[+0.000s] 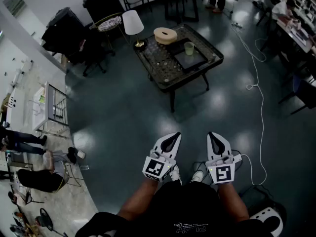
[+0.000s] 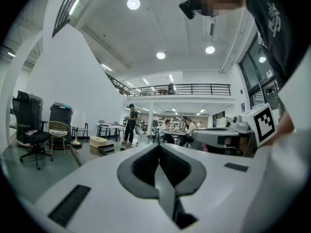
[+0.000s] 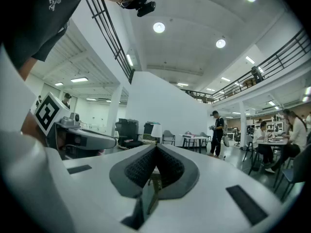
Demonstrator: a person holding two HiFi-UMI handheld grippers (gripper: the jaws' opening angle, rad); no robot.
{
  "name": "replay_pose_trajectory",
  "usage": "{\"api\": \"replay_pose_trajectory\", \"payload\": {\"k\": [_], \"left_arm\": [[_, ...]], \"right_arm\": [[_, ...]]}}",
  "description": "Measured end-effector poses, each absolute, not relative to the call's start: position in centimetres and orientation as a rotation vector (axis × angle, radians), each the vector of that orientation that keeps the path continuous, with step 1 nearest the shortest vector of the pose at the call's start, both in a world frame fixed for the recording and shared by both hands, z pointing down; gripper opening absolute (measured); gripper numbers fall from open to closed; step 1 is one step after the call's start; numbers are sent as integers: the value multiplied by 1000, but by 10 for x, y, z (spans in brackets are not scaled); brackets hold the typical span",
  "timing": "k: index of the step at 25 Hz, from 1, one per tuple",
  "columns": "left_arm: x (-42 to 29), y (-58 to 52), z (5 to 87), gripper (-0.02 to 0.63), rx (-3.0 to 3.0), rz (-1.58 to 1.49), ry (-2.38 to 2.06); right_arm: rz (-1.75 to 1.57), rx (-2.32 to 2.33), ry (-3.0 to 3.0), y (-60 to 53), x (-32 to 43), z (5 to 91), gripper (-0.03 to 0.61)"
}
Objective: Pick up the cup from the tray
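Both grippers held low and near, close to the person's body, level, side by side over the dark floor (image 1: 123, 112). Left gripper (image 1: 172, 138): jaws fully together, nothing between them; its own view confirms this, pads meeting at the tip (image 2: 159, 152). Right gripper (image 1: 213, 137): jaws also together at the tip (image 3: 156, 150), nothing held. The task's thing is well apart from both. The cup (image 1: 189, 48), pale green and translucent, stands upright at the far edge of the tray (image 1: 192, 60), far ahead and about in line with the grippers. The tray is dark, flat and square, set on the right part of the low dark worktop (image 1: 160, 68). The cup is the only thing seen on the tray; whether the cup has anything in it is too small to tell. Just left of the tray and farther off, on the same worktop, sits a round beige object (image 1: 165, 35). At the worktop's far-left corner stands a lamp with a white shade (image 1: 132, 22). A white cable (image 1: 260, 98) runs along the floor on the right, from the far side toward the right gripper.
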State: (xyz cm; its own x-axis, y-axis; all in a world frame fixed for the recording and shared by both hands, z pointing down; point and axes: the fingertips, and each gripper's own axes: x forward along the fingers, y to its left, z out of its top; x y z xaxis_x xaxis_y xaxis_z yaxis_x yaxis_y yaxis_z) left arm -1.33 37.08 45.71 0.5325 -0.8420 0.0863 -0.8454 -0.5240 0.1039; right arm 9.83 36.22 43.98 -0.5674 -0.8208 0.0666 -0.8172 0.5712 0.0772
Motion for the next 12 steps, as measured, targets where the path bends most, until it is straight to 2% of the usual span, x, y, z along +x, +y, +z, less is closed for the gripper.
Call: {"api": "replay_pose_trajectory", "payload": {"k": [12], "left_arm": [[-4,365,457,8,2694,150,-1548]], "right_arm": [[-114,1355,-2827,353,89,436,9]]}}
